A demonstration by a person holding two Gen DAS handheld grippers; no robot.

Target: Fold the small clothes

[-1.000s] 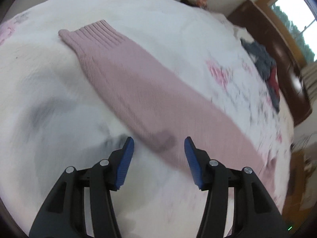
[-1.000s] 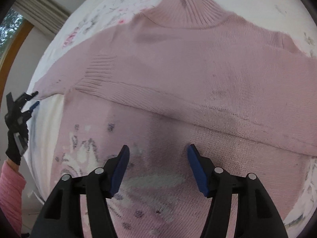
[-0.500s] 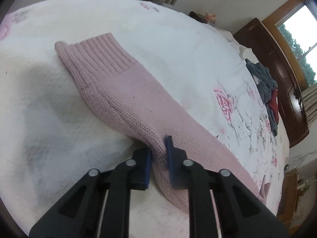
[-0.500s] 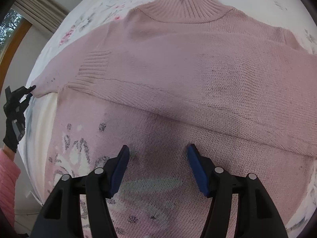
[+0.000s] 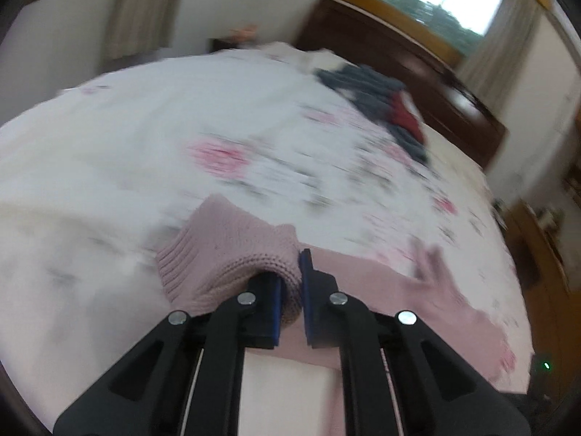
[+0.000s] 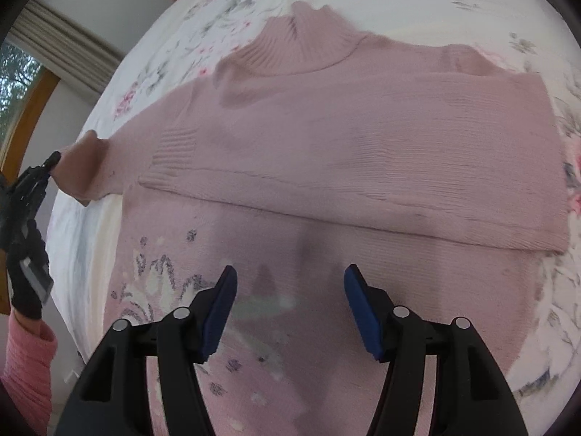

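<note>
— What do we have under us?

— A bed [image 6: 254, 7] with a white, rose-printed cover, in a room with a curtained window. We hold our right gripper [image 6: 290, 307] over the near part of a pink sweater [image 6: 363, 152], its blue pads well apart and closed on nothing.

— How does the sweater lie?

— Flat on the bed, ribbed collar pointing away from us, hem toward us. A flower pattern shows on the near panel. One sleeve is folded across the chest, its long axis running left to right, cuff toward the left.

— And our left side?

— Our left gripper [image 5: 289, 290] is clamped on the other sleeve's cuff [image 5: 225, 250], at the sweater's left edge. The cuff is lifted and bunched around the pads. Beyond it, near the dark wooden headboard [image 5: 417, 72], lies a heap of dark clothes [image 5: 374, 91]; that view is blurred.
</note>
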